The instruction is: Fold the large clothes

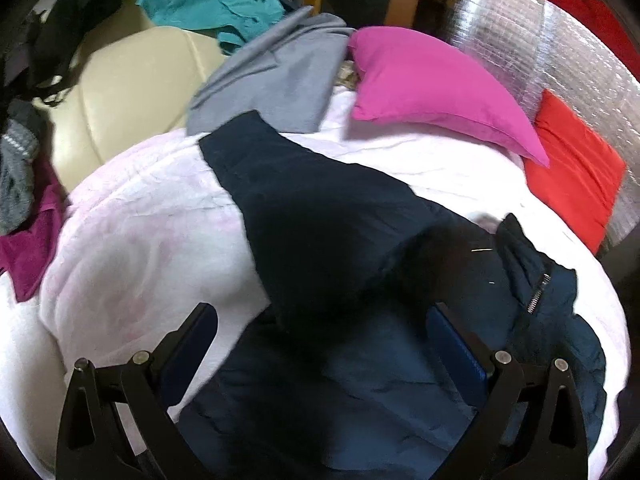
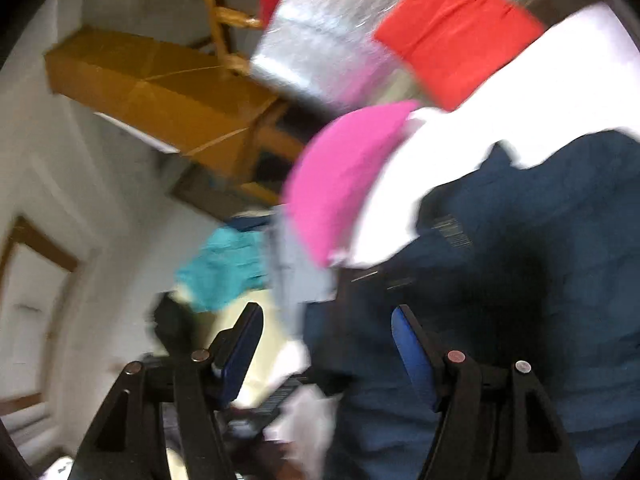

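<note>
Both grippers, left (image 1: 320,336) & right (image 2: 326,340), apart over navy jacket (image 1: 340,240), long axis toward grey garment (image 1: 276,76).

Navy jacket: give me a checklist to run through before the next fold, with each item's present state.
1. Left hand-held gripper open over the navy jacket: ok.
2. Right hand-held gripper open, nothing pinched: ok, though that view is blurred.
3. Jacket lies flat on the white bedspread: not ok, the zipper side is bunched.
4. Sleeve clear of the grey garment: cannot tell, they meet or overlap at its tip.
5. Pink pillow apart from the jacket: ok.
</note>
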Demonstrator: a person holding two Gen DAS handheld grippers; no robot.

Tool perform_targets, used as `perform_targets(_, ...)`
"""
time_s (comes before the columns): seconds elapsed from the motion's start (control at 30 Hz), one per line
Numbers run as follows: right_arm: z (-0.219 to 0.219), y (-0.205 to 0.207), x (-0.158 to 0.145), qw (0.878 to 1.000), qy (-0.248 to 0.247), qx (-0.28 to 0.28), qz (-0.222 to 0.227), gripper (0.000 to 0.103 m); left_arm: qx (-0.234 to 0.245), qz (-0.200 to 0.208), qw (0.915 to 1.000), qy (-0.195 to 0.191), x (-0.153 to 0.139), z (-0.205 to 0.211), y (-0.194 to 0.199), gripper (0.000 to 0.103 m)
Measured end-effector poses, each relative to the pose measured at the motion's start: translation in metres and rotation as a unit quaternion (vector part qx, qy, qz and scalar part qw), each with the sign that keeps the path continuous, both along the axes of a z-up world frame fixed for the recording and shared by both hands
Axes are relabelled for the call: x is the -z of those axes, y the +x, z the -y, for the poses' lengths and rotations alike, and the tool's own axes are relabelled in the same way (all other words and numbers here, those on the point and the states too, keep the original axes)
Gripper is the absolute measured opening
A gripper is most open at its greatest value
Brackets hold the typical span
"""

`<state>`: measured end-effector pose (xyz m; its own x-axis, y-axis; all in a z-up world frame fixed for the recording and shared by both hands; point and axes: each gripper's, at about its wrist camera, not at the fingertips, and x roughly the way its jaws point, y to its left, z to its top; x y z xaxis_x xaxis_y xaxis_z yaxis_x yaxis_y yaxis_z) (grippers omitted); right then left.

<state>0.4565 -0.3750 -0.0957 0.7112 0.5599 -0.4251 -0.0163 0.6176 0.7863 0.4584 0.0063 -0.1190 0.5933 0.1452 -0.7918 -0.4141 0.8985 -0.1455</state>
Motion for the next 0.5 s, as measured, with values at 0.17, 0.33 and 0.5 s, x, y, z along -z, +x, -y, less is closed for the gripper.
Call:
perform_targets(0.17,0.066,-0.029,0.022,0.969,-0.164,0.171,-0.07,0.07,0.034,-0.016,0.9993,-0.008,0.011,0.011,0.012,0.103)
perform_targets(0.33,0.128,-0.05,0.055,0.946,-0.157,0.244,-0.141,0.072,0.041,-0.041,0.9983,-0.01,0.024,0.018,0.02,0.103)
perform_targets(0.5,0.151,-0.05,0.1,0.965,-0.049,0.201,-0.163,0.072,0.024,-0.042,0.9988,-0.002,0.025,0.014,0.021,0.103)
